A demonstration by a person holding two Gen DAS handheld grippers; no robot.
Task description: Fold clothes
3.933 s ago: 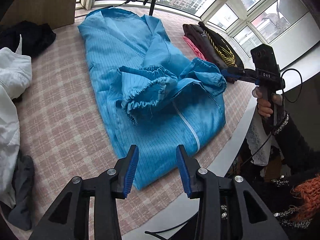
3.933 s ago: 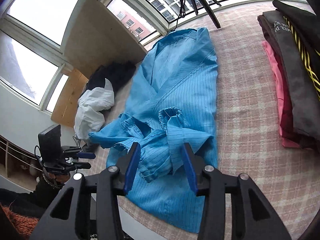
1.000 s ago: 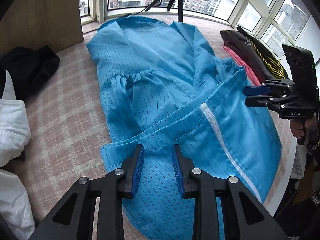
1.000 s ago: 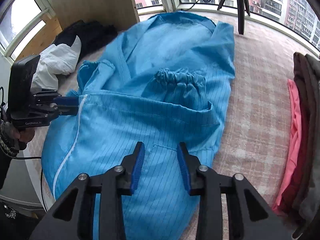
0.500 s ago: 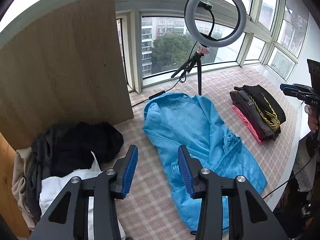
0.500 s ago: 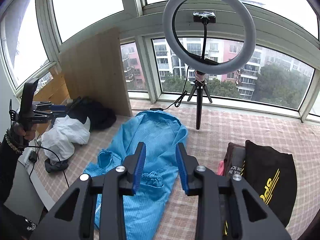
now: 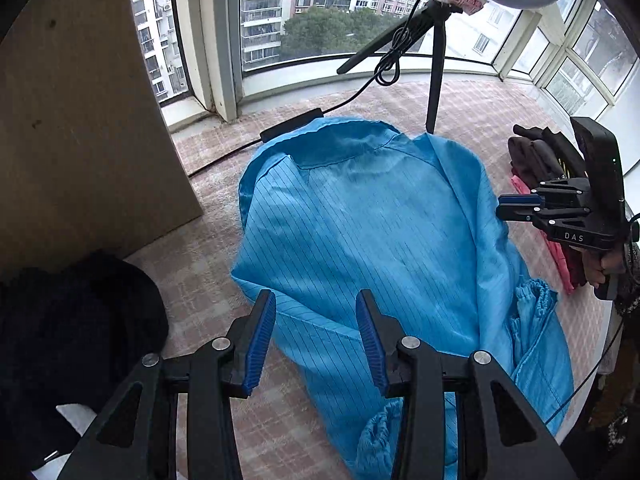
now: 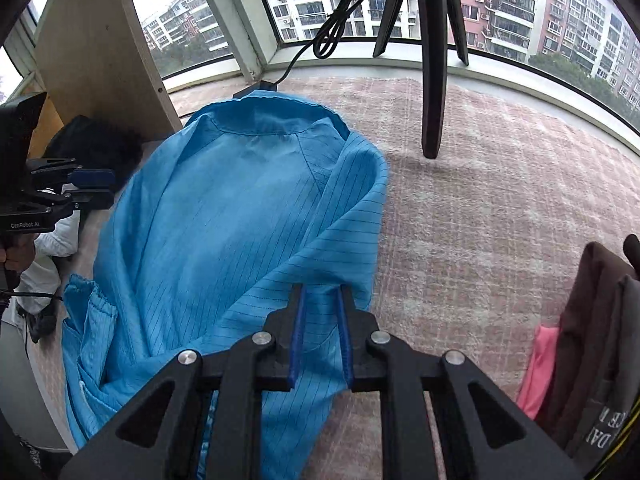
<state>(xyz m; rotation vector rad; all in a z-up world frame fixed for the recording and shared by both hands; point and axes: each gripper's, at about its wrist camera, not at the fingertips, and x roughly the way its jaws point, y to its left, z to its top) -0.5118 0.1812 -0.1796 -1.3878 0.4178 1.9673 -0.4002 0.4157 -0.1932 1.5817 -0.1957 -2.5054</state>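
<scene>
Blue garment (image 7: 360, 232) lies on pink checked cloth (image 7: 480, 120) beside bay windows (image 7: 320, 12)

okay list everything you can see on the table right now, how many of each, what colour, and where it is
Blue garment: one, blue with thin dark stripes, spread across the middle of the pink checked cloth.
Folded stack: one pile, brown, grey, black and pink, at the right edge.
Dark clothes: one heap, black, far left by the wooden board.
White garment: one, white, left edge beside the dark heap.
Ring-light tripod: one, black, at the window end, its cable trailing past the collar.
Left gripper: black with blue pads, open above the garment's left side.
Right gripper: same colours, closed on the garment's right edge.
</scene>
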